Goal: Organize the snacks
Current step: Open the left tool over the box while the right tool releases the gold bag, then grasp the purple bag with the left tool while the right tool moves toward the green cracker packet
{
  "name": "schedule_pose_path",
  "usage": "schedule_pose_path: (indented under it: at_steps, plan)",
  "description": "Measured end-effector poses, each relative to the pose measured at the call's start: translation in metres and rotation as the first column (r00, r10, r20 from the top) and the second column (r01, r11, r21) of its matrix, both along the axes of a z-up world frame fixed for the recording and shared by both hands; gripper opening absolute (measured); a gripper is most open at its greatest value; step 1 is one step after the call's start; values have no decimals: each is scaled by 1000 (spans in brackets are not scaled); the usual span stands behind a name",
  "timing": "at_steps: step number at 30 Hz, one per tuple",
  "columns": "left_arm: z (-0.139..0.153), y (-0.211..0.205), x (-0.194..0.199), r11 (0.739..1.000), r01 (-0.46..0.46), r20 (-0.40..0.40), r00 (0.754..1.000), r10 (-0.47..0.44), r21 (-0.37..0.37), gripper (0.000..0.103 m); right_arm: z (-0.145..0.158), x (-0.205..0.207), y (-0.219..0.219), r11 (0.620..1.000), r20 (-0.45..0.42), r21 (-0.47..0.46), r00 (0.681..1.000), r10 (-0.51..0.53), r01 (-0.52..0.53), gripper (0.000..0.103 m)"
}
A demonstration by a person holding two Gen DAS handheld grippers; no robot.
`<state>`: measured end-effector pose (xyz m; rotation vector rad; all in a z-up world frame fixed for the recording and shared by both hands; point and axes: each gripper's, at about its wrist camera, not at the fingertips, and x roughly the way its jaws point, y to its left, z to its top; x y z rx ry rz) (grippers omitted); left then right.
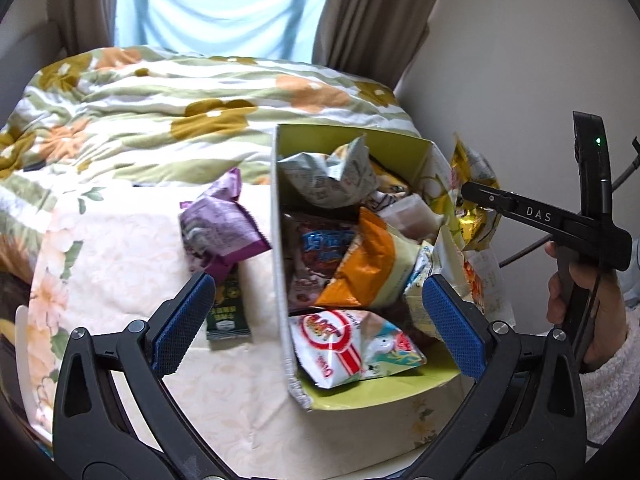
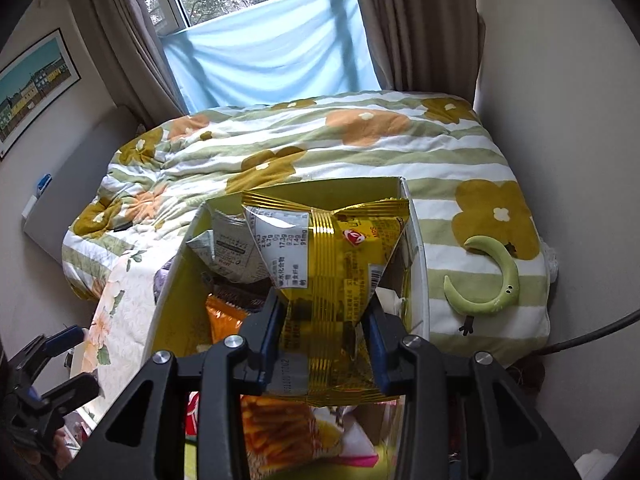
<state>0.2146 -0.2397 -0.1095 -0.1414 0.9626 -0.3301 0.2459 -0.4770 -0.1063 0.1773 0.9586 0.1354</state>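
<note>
We held the crinkled gold foil snack packet in the right gripper, its blue pads pressing the packet's lower part from both sides, with the packet hanging over the open green-lined cardboard box that already carried most of the snacks. The left gripper stood wide apart and empty above the box's left wall.

We judged the step in hand to be dropping the gold packet into the box. To do it well, we thought the packet should come down toward the right rear corner, where the white crumpled bag and the orange-and-cream chip bag left a little hollow, and be let go only once its lower edge was below the rim, since the pile sat high and a light packet could slide off.

The box's right wall lay close under the packet, so we saw little margin on that side; drifting further right would put it over the flowered green-striped quilt. The near front of the box looked lower and more open. To the left, the purple foil packet and the small dark green sachet lay outside the box on the pale floral cloth, with free room around them for the empty gripper.
</note>
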Motion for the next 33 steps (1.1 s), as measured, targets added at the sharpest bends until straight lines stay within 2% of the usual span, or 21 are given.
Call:
schedule_pose_path:
  at_steps: [1, 2, 3, 5, 13, 20, 26, 33]
  plan:
    - [0, 3, 0, 1000, -5, -2, 1000, 5, 5, 103, -3, 3, 1, 1000, -11, -3, 1000, -4, 4, 48]
    - [-1, 7, 0, 1000, -12, -2, 1000, 12, 11, 103, -5, 4, 1, 1000, -16, 0, 1000, -7, 7, 60]
    - [-1, 10, 0, 1000, -16, -1, 1000, 16, 13, 103, -5, 3, 1, 1000, -9, 8, 1000, -13, 13, 79]
    - [-3, 17, 1, 1000, -23, -1, 1000, 23, 15, 103, -4, -1, 0, 999, 19, 30, 1000, -20, 19, 99]
    - [-2, 46, 3, 1000, -25, -7, 1000, 25, 10, 103, 3, -18, 8, 999, 67, 20, 997, -37, 36, 100]
    - [6, 73, 12, 1000, -16, 1, 1000, 16, 1, 103, 28, -27, 29, 999, 96, 35, 995, -35, 32, 100]
    - [11, 101, 21, 1000, 1, 10, 1000, -1, 12, 103, 50, -35, 73, 999, 125, 44, 992, 10, -15, 101]
    - [12, 143, 38, 999, 34, 7, 999, -34, 29, 103, 58, -40, 140, 999, 158, 28, 987, 40, -45, 101]
